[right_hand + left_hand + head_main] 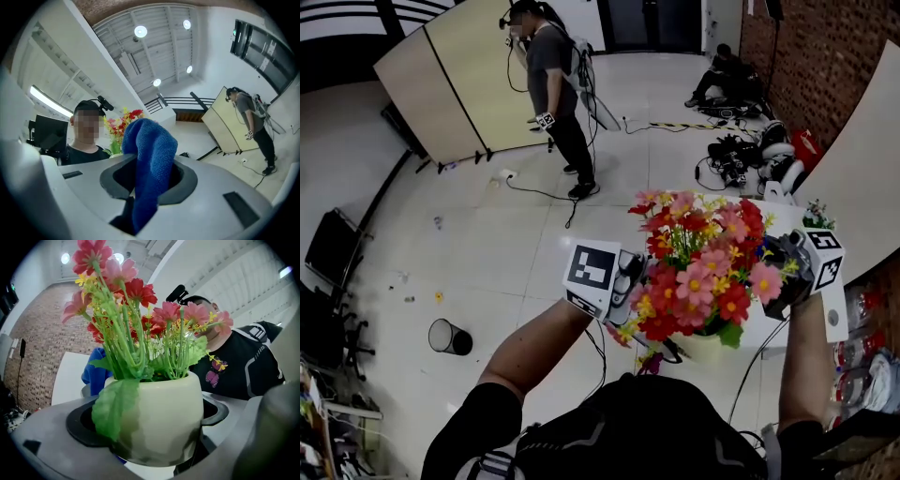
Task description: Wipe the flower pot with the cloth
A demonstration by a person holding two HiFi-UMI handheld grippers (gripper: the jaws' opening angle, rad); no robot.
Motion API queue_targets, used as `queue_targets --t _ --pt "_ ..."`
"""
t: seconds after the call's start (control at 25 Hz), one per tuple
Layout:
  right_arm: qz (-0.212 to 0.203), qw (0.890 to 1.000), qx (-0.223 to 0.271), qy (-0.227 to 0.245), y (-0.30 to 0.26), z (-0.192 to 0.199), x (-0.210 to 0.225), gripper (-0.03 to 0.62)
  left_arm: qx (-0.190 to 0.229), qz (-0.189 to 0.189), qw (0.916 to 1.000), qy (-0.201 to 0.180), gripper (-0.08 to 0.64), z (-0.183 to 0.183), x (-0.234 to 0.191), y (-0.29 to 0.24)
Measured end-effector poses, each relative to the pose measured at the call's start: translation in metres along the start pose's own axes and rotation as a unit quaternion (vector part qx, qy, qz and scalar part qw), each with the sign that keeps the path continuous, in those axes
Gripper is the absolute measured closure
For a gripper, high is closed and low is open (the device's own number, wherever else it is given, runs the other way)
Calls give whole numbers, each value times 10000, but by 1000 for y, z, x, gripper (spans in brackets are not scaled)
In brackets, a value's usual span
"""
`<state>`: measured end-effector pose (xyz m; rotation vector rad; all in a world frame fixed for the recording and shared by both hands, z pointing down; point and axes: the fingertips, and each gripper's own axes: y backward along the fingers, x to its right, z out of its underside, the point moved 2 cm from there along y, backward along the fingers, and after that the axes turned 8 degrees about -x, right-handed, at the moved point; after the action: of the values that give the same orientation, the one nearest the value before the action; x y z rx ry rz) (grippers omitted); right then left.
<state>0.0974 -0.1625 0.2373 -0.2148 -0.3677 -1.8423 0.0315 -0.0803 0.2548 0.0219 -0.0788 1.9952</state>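
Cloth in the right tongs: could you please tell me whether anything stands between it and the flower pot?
Nothing visible does: the cloth shows right behind the flower pot held in the left tongs, with only flowers above.

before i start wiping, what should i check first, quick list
1. The left tool holds the flower pot: ok, its jaws are closed on the pot's sides.
2. The right tool holds the cloth: ok, it is clamped with a folded end sticking out.
3. The cloth is against the pot wall: cannot tell. Blue shows behind the pot in the left gripper view, but any contact is hidden.
4. The pot wall is free to wipe: not ok, a green leaf hangs over its front.
5. The right tool is clear of the flowers: not ok, it sits right beside the blooms in the head view.
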Motion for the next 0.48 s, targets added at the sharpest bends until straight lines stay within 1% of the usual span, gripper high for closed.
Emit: queue_targets --t 0.12,0.24,0.36,0.48 --pt "-513 9985 -104 -147 -11 4 -9 502 -33 -93 9999 -58 -5 0 1 4" --pt "-813 9965 -61 -180 -8 6 -23 502 -98 -294 9995 -20 -5 4 -4 8" --pt "-718 9972 -1 -222 -4 9 -32 502 -152 -491 9987 74 -5 11 -8 15" --pt "-585 9982 62 -127 -3 14 -46 502 -147 -738 9969 213 -5 17 -13 21"
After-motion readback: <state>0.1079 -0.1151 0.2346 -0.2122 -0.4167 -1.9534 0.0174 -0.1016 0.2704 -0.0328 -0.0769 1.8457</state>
